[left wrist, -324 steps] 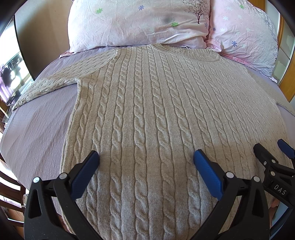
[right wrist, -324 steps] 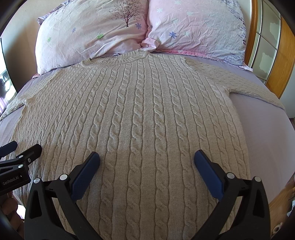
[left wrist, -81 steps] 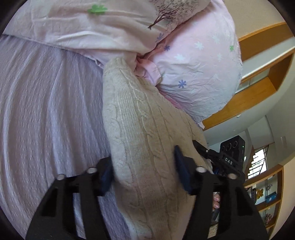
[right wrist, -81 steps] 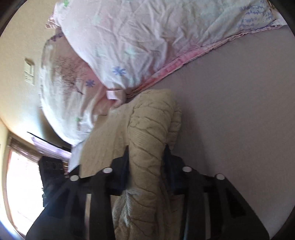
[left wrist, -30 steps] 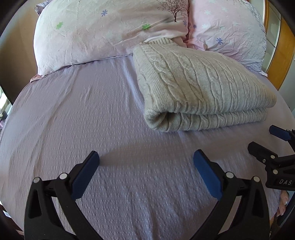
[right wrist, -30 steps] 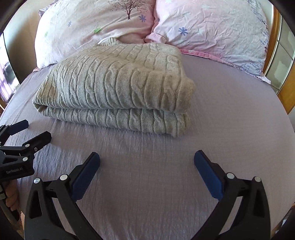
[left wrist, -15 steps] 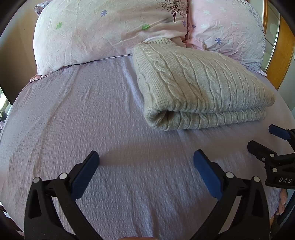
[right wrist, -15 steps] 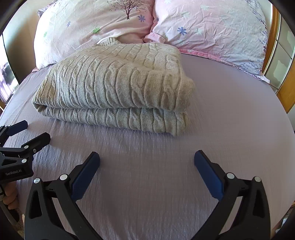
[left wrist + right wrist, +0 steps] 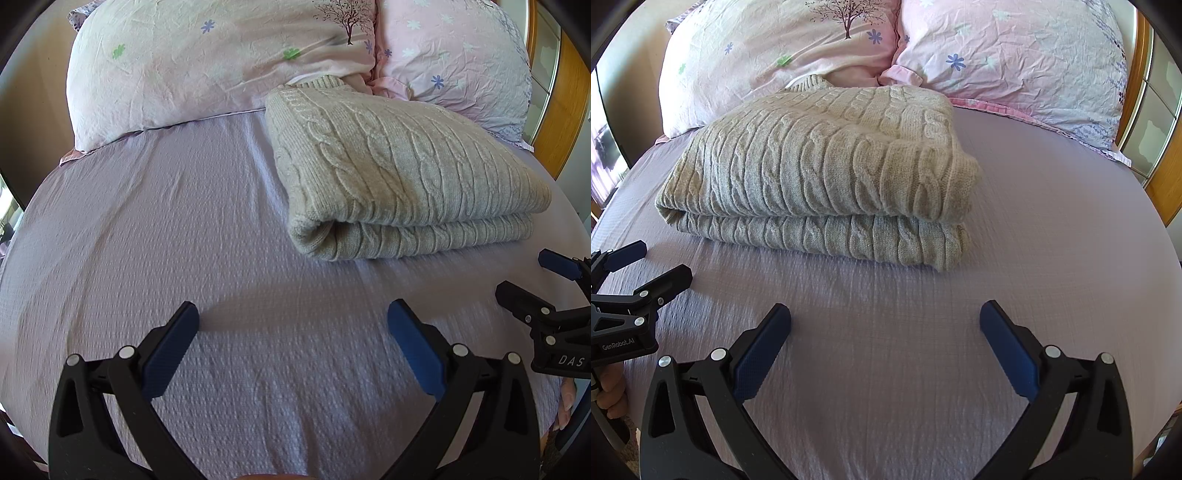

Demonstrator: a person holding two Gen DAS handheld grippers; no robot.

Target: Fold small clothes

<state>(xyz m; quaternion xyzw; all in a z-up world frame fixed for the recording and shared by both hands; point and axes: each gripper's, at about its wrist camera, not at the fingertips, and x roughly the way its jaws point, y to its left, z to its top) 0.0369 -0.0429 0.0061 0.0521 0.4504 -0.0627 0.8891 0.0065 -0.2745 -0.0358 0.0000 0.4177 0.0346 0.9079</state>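
A beige cable-knit sweater (image 9: 399, 173) lies folded into a thick rectangular stack on the lilac bed sheet, its neck end against the pillows; it also shows in the right wrist view (image 9: 827, 173). My left gripper (image 9: 293, 325) is open and empty, low over the sheet in front and to the left of the sweater. My right gripper (image 9: 885, 325) is open and empty, in front of the sweater. Each gripper shows at the edge of the other's view: the right one (image 9: 532, 280) and the left one (image 9: 646, 266).
Two pink floral pillows (image 9: 775, 48) (image 9: 1015, 55) lean at the head of the bed. A wooden headboard and frame (image 9: 1167, 173) run along the right side. The lilac sheet (image 9: 147, 229) spreads wide to the left of the sweater.
The sweater went from spread flat, through being lifted in both shut grippers, to a folded stack. In the last second both open grippers have barely shifted.
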